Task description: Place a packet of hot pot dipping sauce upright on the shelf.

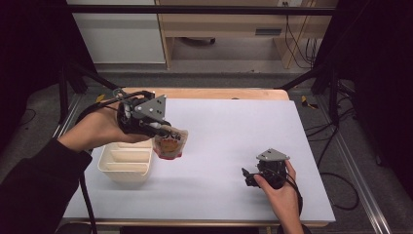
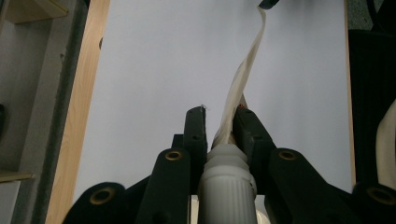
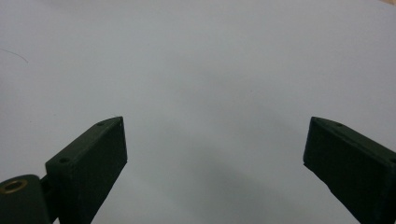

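High view shows the left tongs (image 1: 163, 130) pinching a spouted pouch (image 1: 170, 144) at its top, so it hangs just below them, above the table (image 1: 234, 141) and beside the cream divided tray (image 1: 125, 163). It looks soft and light, a floppy film body likely to swing; the stiff ribbed white spout (image 2: 227, 182), caught between the jaws, is the sound place to hold. Its face is orange-red, its edge pale. Right tongs (image 1: 249, 176) rest well apart from it, spread wide and empty.
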Demonstrator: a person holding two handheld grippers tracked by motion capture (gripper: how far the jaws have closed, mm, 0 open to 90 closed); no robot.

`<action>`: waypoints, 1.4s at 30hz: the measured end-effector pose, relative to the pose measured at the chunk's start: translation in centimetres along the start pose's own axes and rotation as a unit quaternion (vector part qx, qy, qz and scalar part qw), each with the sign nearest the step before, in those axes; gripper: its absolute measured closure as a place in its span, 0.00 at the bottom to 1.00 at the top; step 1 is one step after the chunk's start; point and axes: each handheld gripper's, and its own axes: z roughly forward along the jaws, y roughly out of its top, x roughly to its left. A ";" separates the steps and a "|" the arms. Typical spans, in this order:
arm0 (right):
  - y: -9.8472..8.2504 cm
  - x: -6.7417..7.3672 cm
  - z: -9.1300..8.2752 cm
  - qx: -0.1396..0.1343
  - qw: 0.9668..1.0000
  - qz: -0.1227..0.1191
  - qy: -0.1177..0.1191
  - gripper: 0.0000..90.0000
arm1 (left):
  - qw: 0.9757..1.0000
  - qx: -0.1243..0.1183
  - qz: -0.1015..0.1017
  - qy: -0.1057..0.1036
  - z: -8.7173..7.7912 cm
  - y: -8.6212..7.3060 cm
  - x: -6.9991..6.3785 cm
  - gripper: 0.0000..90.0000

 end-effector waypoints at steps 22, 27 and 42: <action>0.0 0.1 0.0 -0.001 1.000 -0.001 -0.002 0.07 | 0.999 0.023 -0.033 0.010 -1.3 -4.5 1.1 0.84; 0.0 0.1 0.0 0.000 1.000 0.001 -0.003 0.07 | 0.999 0.028 -0.042 0.013 -1.4 -5.6 1.5 0.84; 0.0 0.1 0.1 0.001 1.000 0.004 -0.003 0.07 | 0.997 0.040 -0.065 0.018 -1.9 -8.7 2.1 0.84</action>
